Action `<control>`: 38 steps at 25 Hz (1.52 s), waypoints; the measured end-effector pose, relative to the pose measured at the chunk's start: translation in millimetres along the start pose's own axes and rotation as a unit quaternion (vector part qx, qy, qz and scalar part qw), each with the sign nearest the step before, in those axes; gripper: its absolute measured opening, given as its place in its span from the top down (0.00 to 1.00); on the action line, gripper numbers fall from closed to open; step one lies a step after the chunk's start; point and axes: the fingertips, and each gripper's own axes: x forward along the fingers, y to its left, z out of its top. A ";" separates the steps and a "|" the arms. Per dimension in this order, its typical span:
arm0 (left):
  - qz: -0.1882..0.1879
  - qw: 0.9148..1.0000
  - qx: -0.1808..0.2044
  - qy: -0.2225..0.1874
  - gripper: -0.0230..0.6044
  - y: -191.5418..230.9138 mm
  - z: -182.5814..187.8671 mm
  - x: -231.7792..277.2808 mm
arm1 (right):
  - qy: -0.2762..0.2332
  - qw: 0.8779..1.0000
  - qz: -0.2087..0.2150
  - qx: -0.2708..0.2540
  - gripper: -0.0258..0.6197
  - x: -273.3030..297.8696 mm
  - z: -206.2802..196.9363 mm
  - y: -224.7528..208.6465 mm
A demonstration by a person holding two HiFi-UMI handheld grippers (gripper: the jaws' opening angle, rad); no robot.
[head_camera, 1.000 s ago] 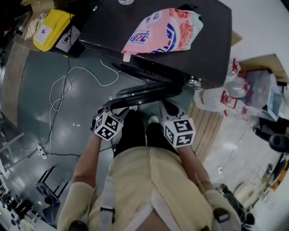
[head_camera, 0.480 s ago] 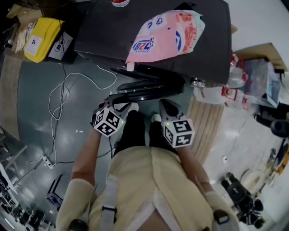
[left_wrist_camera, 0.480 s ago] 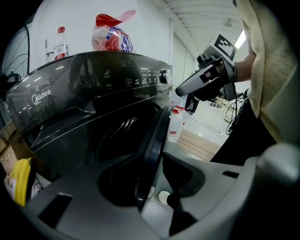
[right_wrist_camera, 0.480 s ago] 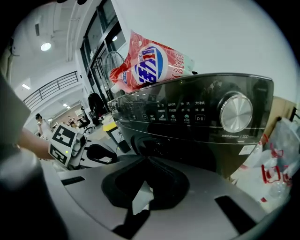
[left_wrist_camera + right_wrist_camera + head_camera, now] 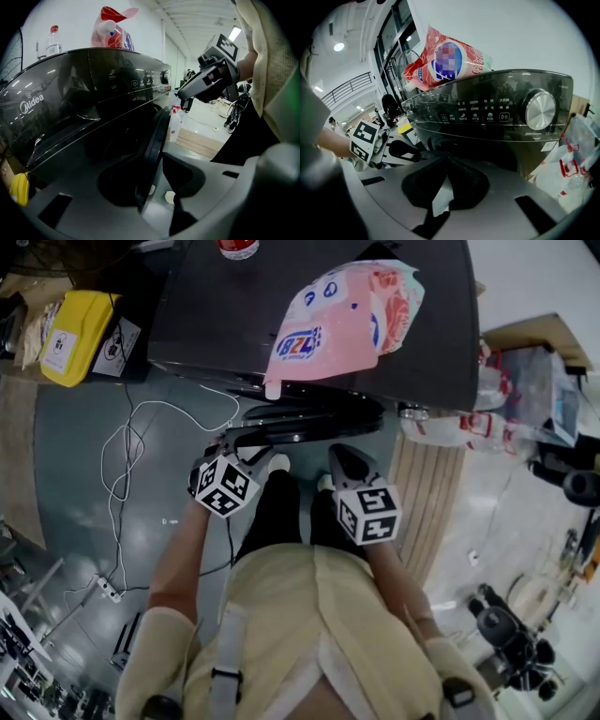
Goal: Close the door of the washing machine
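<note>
The black front-loading washing machine point(image 5: 216, 306) fills the top of the head view. Its round door point(image 5: 309, 418) stands partly open, swung out only a little from the front. My left gripper point(image 5: 228, 440) is at the door's free left edge. In the left gripper view the door's dark rim point(image 5: 157, 136) runs down between the jaws, and the left gripper point(image 5: 150, 187) is shut on it. My right gripper point(image 5: 336, 454) hovers just in front of the door's right part, apart from it. It points at the control panel point(image 5: 487, 115) and is shut on nothing point(image 5: 446, 159).
A pink detergent bag point(image 5: 342, 310) and a red-capped bottle point(image 5: 236, 247) lie on the machine's top. A white cable point(image 5: 131, 427) loops on the floor at left, near a yellow bag point(image 5: 75, 320). Plastic bags point(image 5: 469, 423) and a wooden pallet point(image 5: 427, 484) are at right. The person's legs stand directly below the door.
The door has swung closer to the machine's front, and my left gripper has moved forward with its edge. The right gripper has barely moved.
</note>
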 end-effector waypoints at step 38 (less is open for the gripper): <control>0.017 0.997 0.073 0.001 0.71 51.6 19.0 13.8 | -0.003 0.998 -0.053 0.044 0.95 1.8 -9.4 0.7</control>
